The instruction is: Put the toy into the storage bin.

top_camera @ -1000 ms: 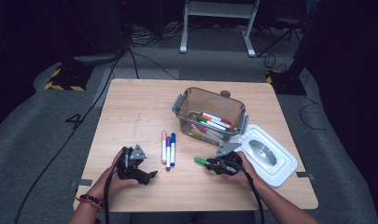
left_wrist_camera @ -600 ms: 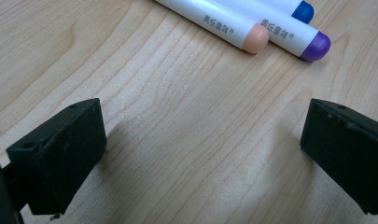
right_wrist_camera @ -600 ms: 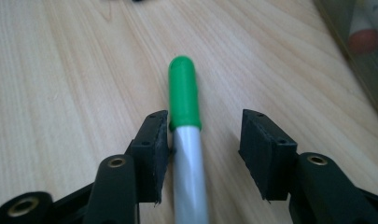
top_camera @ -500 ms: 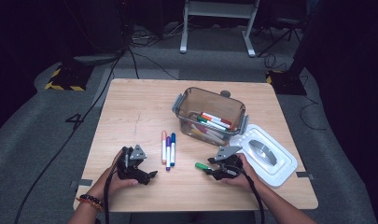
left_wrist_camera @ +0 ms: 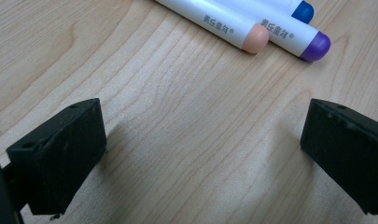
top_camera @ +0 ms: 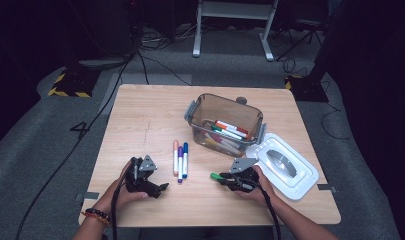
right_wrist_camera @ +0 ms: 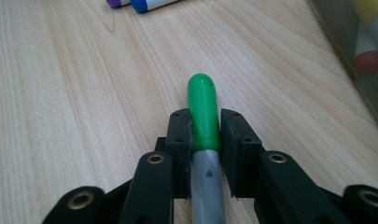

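Right gripper (top_camera: 221, 178), held near the front edge of the wooden table (top_camera: 140, 120), has its jaws closed on a green-capped marker (top_camera: 216, 176); in the right gripper view the green cap (right_wrist_camera: 203, 112) sits clamped between the two black jaws, its rounded end pointing past them, with the grey barrel running back toward the camera just above the table. Left gripper (top_camera: 161, 188), held in the person's left hand (top_camera: 121, 190) at the front left of the table, is spread wide with nothing between its jaws; the left gripper view shows bare wood between the two black jaws. Three markers lie side by side on the table between the two grippers: a peach-capped marker (top_camera: 175, 157), a purple-capped marker (top_camera: 180, 164) and a blue-capped marker (top_camera: 185, 160), touching or nearly touching along their lengths. The left gripper view shows the peach cap (left_wrist_camera: 255, 38) and purple cap (left_wrist_camera: 316, 46) beyond the jaws, apart from them. A clear plastic box (top_camera: 197, 112) stands behind the right gripper, right of centre, holding several more markers (top_camera: 230, 131). Its white lid (top_camera: 302, 185) lies flat on the table just beside the box, at the right of the right hand (top_camera: 255, 189).
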Demonstrator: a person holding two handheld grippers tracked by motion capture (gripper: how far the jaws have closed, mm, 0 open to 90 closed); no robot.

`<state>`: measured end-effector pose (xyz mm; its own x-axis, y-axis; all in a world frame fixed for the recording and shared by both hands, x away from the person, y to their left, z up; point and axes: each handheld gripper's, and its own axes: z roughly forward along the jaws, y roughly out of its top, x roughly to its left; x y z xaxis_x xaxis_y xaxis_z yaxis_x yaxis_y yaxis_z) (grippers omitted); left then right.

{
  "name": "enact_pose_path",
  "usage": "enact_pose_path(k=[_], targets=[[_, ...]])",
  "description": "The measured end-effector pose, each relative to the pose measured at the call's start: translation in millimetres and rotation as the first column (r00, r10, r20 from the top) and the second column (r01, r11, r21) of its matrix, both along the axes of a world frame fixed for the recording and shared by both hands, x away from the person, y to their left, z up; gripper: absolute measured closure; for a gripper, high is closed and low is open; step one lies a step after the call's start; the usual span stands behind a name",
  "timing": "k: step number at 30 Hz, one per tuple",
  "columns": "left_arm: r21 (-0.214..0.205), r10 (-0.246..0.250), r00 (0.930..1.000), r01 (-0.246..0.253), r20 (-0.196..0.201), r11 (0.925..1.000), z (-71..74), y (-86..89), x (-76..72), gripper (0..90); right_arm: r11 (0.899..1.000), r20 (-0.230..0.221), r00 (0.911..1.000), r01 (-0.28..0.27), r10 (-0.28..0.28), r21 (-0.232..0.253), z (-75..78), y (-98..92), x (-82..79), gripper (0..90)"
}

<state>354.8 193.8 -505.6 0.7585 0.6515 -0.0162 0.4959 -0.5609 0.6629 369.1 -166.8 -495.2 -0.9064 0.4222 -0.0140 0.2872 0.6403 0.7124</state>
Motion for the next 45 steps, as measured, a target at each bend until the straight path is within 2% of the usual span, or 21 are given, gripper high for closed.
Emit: enact_pose_path(k=[5,7,12,17,21,25,36,45], targets=[[-0.002,0.001,1.0000,-0.001,0.000,1.0000,-0.1,-0.1,0.0,0.5,1.000,-0.015,0.9998,0.012,-0.011,0.010,1.9,-7.1,1.4,74.5],[0.000,0.000,1.0000,0.000,0.000,1.0000,0.0,0.0,0.0,0.4,0.999,-0.001,0.9997,0.025,-0.025,0.030,6.5,-12.6,1.4,74.5],[-0.001,0.000,1.0000,0.000,0.000,1.0000,-0.1,0.0,0.0,0.5,0.994,0.017,0.9982,0.055,-0.057,0.097,21.5,-27.1,-0.3,74.5],[-0.001,0.001,1.0000,-0.001,-0.001,1.0000,0.0,0.0,-0.1,0.4,0.988,0.031,0.9977,0.056,-0.061,0.142,36.1,-36.6,-4.1,74.5],[-0.001,0.000,1.0000,0.000,0.000,1.0000,-0.1,0.0,0.0,0.4,0.984,0.064,0.9953,0.061,-0.072,0.167,50.1,-43.7,-6.0,74.6],[-0.001,0.001,1.0000,-0.001,-0.001,1.0000,0.0,0.0,0.0,0.4,0.974,0.075,0.9924,0.079,-0.098,0.214,65.4,-52.6,-6.0,74.6],[-0.001,0.001,1.0000,-0.001,-0.001,1.0000,0.0,0.0,0.0,0.4,0.962,0.109,0.9865,0.091,-0.122,0.258,98.0,-64.8,-9.8,74.7],[-0.001,0.001,1.0000,-0.001,-0.001,1.0000,0.0,0.0,0.0,0.4,0.964,0.160,0.9780,0.092,-0.134,0.249,138.6,-76.4,-8.5,74.7]])
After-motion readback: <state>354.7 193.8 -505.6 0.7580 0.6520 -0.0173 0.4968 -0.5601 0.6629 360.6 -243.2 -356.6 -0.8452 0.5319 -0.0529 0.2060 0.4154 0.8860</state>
